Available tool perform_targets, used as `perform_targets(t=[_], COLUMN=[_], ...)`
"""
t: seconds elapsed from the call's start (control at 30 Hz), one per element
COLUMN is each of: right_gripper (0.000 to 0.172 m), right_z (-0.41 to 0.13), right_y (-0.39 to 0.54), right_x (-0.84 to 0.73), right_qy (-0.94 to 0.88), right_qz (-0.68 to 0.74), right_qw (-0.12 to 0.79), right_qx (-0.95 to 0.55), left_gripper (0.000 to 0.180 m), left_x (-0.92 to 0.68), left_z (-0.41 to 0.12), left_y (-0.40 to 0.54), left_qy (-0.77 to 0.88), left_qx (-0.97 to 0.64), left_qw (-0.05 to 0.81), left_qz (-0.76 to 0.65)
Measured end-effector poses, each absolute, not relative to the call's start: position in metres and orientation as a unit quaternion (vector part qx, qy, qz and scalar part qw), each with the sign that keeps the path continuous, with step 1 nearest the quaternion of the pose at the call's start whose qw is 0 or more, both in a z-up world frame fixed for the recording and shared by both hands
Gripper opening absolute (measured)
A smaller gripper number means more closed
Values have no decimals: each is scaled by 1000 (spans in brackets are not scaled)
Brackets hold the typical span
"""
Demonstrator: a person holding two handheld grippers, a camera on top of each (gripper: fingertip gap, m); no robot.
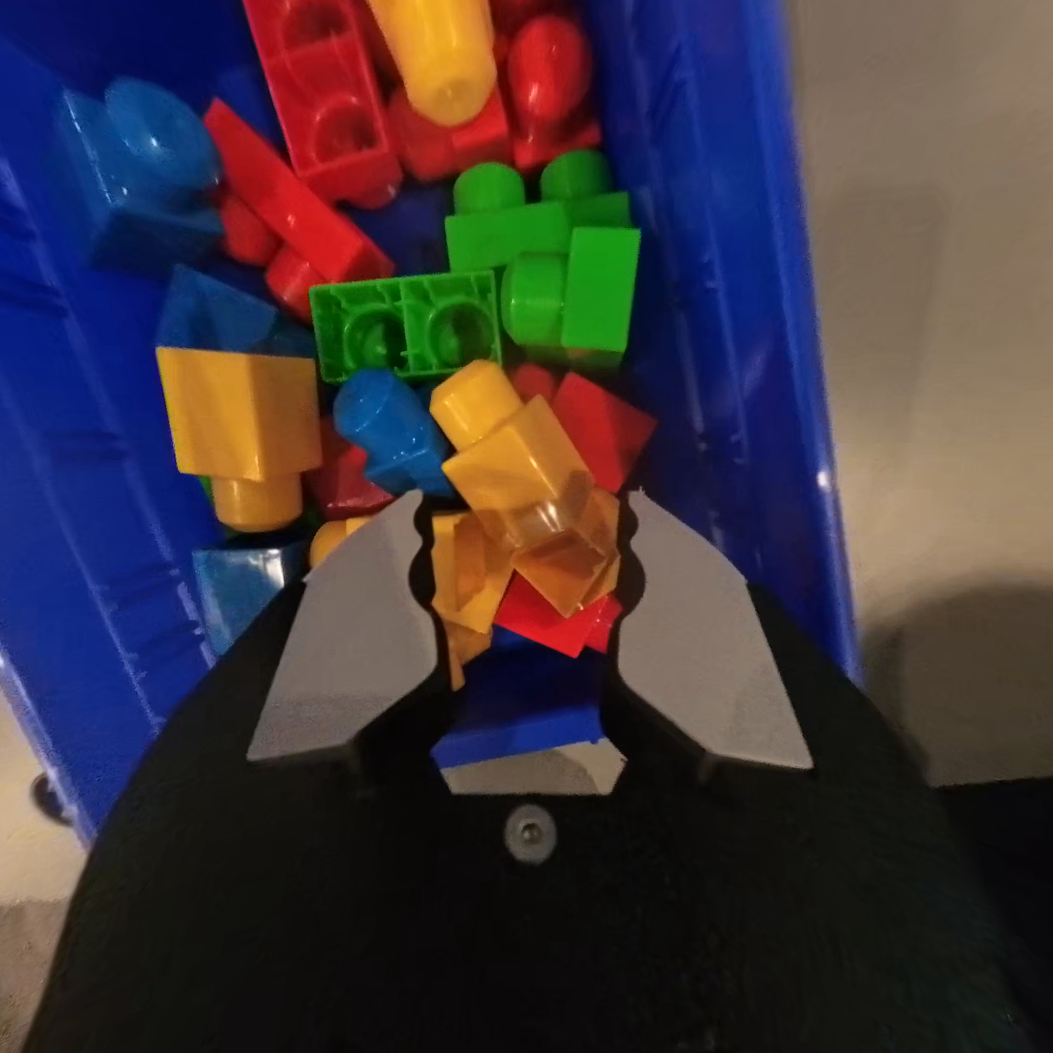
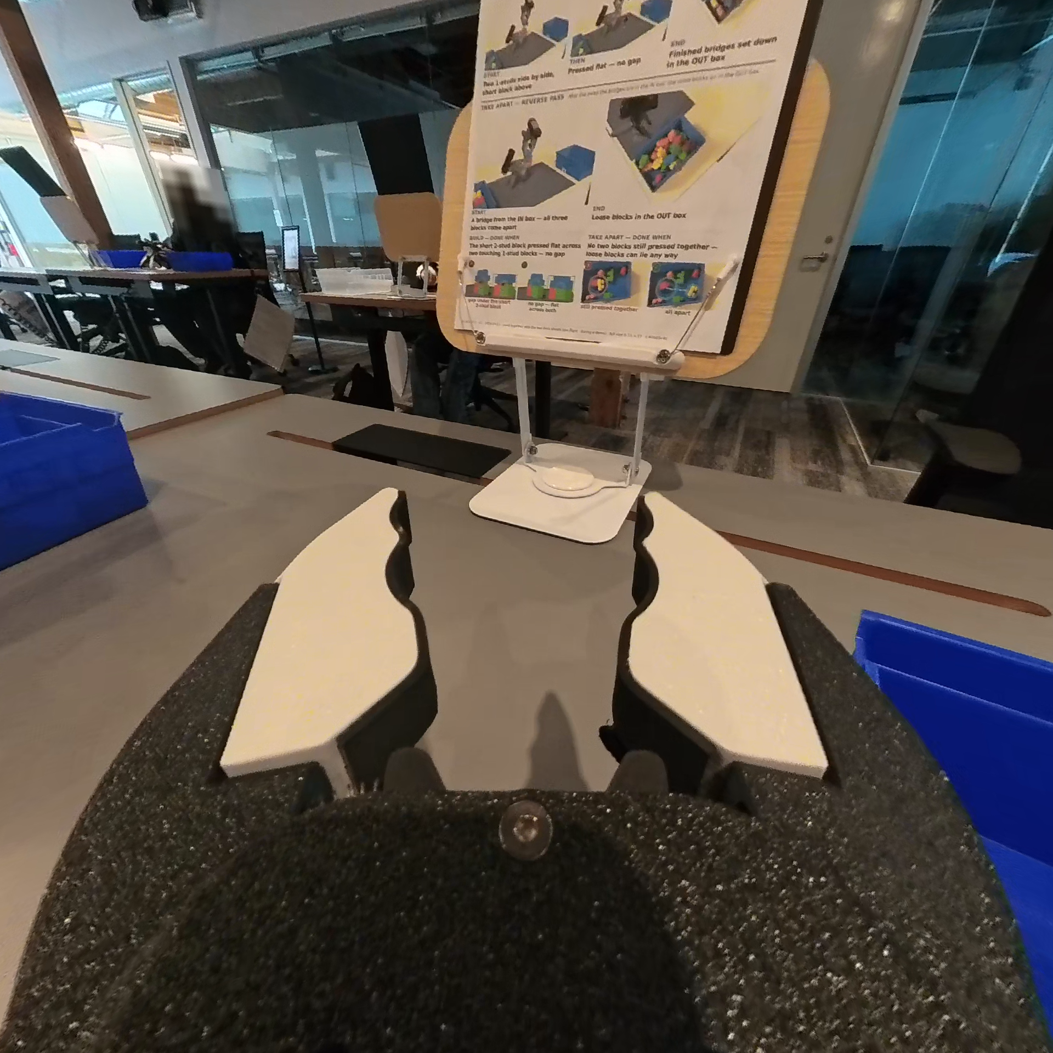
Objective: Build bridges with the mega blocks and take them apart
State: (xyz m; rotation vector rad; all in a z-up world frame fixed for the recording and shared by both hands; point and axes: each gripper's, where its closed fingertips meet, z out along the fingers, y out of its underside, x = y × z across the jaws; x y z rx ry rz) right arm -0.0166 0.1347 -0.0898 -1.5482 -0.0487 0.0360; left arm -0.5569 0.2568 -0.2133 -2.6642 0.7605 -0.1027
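While the left hand-held gripper (image 1: pixel 521 547) is lowered into a blue bin (image 1: pixel 712 285) of loose mega blocks, its jaws are held apart around a yellow one-stud block (image 1: pixel 513 456) with gaps at both pads. Green (image 1: pixel 407 325), red (image 1: pixel 319 102) and blue (image 1: pixel 387 433) blocks are piled beyond. The right hand-held gripper (image 2: pixel 521 547) is kept wide apart and bare above the grey counter (image 2: pixel 199 513), near a white document stand (image 2: pixel 561 501).

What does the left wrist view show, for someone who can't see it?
The left gripper reaches open-jawed into a blue bin of mixed red, green, blue and yellow blocks. A yellow block lies between its fingers.
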Motion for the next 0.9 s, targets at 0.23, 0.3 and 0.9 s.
perform_targets(t=[0.23, 0.3, 0.9], right_gripper=[75, 75, 74], right_z=[-88, -88, -87], right_y=[134, 134, 134], right_x=[-17, -17, -19], right_qy=[-22, -22, -25], right_qz=[19, 20, 16], right_qw=[718, 717, 720], right_qx=[-696, -696, -694], left_gripper=[45, 43, 40], left_x=[-559, -560, -381], left_z=[-229, -224, -78], left_y=[269, 272, 223], left_qy=[242, 236, 412], left_qx=[-957, -954, -737], left_qw=[159, 181, 488], left_qz=[-34, -34, -220])
